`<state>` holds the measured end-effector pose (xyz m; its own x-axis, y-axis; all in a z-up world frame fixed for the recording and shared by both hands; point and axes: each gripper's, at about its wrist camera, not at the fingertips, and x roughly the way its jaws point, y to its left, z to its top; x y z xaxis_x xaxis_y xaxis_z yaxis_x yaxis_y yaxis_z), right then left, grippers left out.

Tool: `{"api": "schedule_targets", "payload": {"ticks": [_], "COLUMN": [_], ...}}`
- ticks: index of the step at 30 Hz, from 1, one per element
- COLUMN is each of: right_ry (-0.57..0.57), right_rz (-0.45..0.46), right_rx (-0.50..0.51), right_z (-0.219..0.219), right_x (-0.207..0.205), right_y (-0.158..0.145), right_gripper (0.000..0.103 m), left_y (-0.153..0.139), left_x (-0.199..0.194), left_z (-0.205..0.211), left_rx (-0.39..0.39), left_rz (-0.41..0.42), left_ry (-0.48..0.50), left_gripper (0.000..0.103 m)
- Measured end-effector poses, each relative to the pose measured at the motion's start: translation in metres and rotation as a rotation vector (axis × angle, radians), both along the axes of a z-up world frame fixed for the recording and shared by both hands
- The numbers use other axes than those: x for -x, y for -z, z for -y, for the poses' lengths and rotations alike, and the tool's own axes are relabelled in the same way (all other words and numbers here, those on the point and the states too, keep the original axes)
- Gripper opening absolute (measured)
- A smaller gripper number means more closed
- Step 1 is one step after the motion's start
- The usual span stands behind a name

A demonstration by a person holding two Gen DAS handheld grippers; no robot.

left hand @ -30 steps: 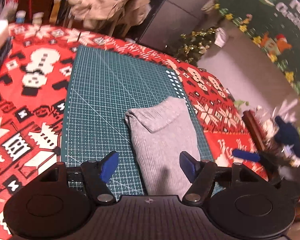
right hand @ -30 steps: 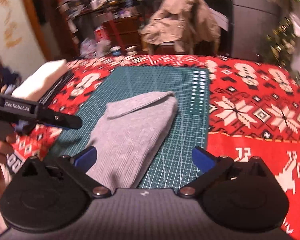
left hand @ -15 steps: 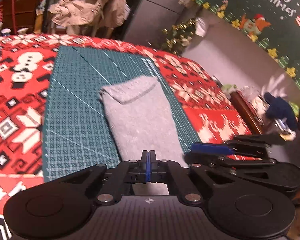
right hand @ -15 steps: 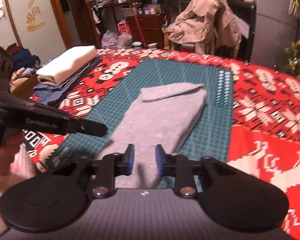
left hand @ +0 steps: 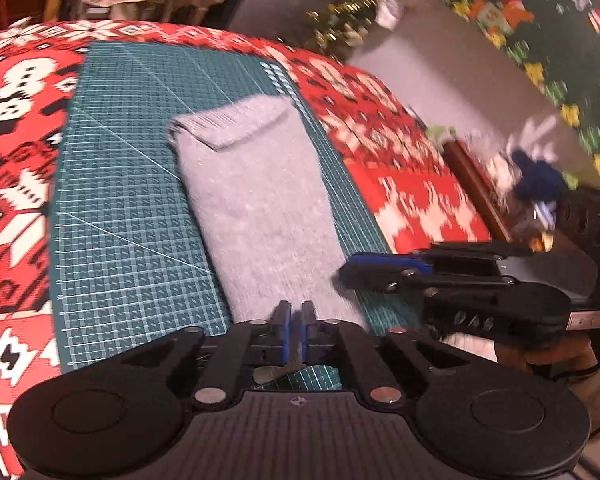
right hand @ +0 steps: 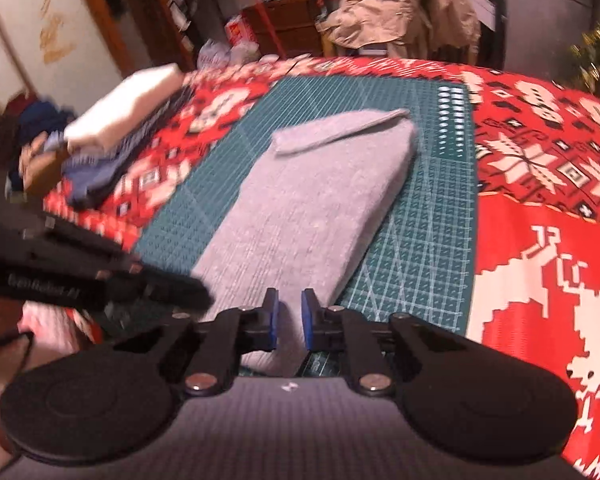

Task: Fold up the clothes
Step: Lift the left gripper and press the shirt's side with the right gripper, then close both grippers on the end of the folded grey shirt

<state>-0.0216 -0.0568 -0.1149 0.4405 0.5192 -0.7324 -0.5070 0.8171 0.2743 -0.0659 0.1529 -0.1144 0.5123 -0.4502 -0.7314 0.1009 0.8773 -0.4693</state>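
**Two grippers closing in on the near hem of a soft grey knit**

A grey ribbed knit garment (left hand: 256,200), already folded into a long narrow strip, is lying lengthwise on the green gridded cutting mat (left hand: 120,208), which is sitting on a red, white and black patterned tablecloth (left hand: 16,128). The far end is showing a small turned-over flap; the near end is running under both grippers.

The left gripper (left hand: 294,330) is sitting over the near edge with its blue pads nearly together. Its jaws have just been closing and then easing slightly apart, and a flap of grey fabric is showing just below them, though whether the pads are pinching cloth cannot be told. The right gripper (right hand: 287,320) is hovering at the near right corner, its jaws having just closed to a narrow gap; the fabric is appearing behind that gap, and no clear pinch is visible.

The knit is looking light, limp and slightly grippy, so it is likely to sag and stretch rather than hold shape. Taking it at the two near corners, through all layers, and lifting evenly seems the safest hold.
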Motion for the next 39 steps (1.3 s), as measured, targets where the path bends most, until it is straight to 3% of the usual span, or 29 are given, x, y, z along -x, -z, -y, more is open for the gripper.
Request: {"api": "schedule_targets", "payload": {"ticks": [1,6,10,17,20,30,39], "right_ry": [0.028,0.184,0.302,0.356,0.360,0.355,0.264], "right_rz": [0.000,-0.021,-0.104,-0.137,-0.137,-0.156,-0.119], "right_rx": [-0.013,-0.108,-0.240,-0.272,-0.283,-0.287,-0.173], "right_z": [0.004,0.024,0.039,0.032,0.031,0.025,0.008], "right_x": [-0.006,-0.044,-0.079,-0.114,-0.122,-0.161,-0.182], "right_y": [-0.002,-0.002,0.014,0.040,0.044,0.044,0.043], "right_gripper": [0.021,0.024,0.029,0.033,0.038,0.040,0.029], "left_y": [0.000,0.002,0.005,0.019,0.020,0.016,0.009], "left_x": [-0.002,-0.023,-0.042,-0.068,-0.068,-0.045,-0.020], "left_z": [-0.004,-0.028,-0.041,-0.041,-0.042,-0.039,-0.023], "left_rx": [0.007,0.094,0.115,0.071,0.080,0.059,0.021], "left_rz": [-0.007,-0.045,-0.061,-0.112,-0.124,-0.141,-0.141], "left_ry": [-0.032,-0.177,-0.282,-0.350,-0.342,-0.248,-0.103], "left_gripper": [0.013,0.015,0.034,0.036,0.036,0.036,0.036]}}
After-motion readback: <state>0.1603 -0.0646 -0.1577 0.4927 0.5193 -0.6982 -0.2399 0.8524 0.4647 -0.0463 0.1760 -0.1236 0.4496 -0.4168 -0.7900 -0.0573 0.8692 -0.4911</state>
